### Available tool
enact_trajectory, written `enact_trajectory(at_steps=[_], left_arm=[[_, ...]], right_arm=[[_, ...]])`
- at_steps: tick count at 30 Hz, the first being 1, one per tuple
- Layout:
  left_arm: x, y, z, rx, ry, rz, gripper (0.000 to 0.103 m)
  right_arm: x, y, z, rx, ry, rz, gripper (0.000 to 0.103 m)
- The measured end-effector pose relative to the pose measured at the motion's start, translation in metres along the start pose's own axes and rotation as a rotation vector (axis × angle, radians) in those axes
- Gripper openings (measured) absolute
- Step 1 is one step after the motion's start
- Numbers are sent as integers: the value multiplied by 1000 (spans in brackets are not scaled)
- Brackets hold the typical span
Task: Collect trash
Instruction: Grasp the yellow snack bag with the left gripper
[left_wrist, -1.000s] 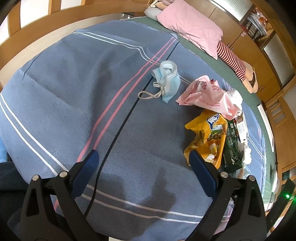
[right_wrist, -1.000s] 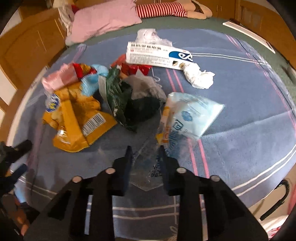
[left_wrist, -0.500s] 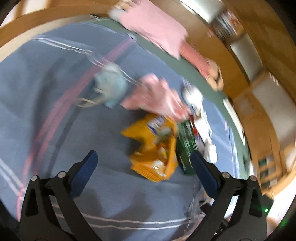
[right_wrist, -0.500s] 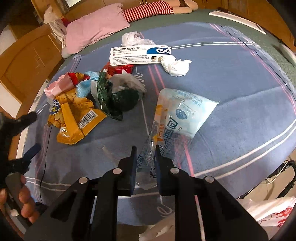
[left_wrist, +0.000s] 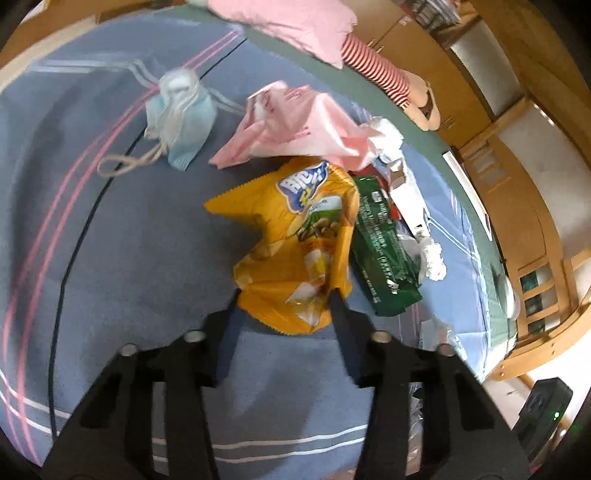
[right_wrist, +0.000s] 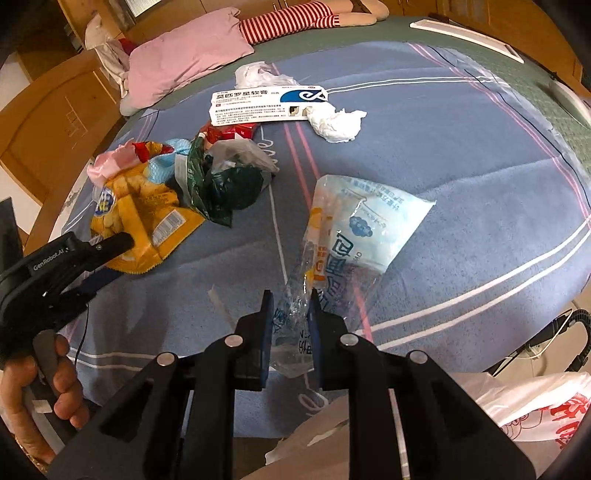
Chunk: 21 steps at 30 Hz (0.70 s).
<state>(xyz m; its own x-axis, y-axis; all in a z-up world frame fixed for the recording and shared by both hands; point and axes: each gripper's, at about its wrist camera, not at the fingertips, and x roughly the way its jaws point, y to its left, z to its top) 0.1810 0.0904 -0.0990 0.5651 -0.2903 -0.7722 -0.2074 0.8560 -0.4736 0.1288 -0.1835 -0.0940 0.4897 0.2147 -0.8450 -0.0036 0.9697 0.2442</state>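
Observation:
On the blue striped blanket (right_wrist: 461, 155), trash lies in a heap. My left gripper (left_wrist: 284, 299) is closing its jaws on the lower edge of a crumpled yellow snack bag (left_wrist: 295, 251), and both pads touch it. The right wrist view shows that gripper (right_wrist: 110, 258) at the left, straddling the yellow snack bag (right_wrist: 140, 206). My right gripper (right_wrist: 290, 306) is shut on the neck of a clear and light-blue plastic package (right_wrist: 362, 229), which trails away over the blanket.
A green wrapper (left_wrist: 380, 258), a pink plastic bag (left_wrist: 295, 125) and a blue face mask (left_wrist: 181, 122) lie near the yellow bag. An ointment box (right_wrist: 266, 105) and crumpled tissue (right_wrist: 336, 123) lie farther back. A white bag with red print (right_wrist: 535, 406) hangs below the bed edge.
My left gripper swung right from bare blanket to the yellow snack bag and its jaws narrowed around it. My right gripper tightened on the clear package and drew it back slightly.

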Motion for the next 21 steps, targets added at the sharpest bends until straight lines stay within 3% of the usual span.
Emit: enact_trajectory(at_steps=[8, 9, 16, 21], left_arm=[[-11, -11, -2, 45, -45, 13, 33], [-14, -11, -2, 49, -54, 17, 29], [-54, -4, -17, 50, -131, 17, 27], [-81, -6, -29, 93, -215, 90, 26]], right_arm=[[3, 0, -1, -3, -2, -8, 19], [3, 1, -2, -3, -1, -10, 19], [5, 4, -3, -12, -1, -22, 19], [6, 6, -3, -13, 0, -24, 19]])
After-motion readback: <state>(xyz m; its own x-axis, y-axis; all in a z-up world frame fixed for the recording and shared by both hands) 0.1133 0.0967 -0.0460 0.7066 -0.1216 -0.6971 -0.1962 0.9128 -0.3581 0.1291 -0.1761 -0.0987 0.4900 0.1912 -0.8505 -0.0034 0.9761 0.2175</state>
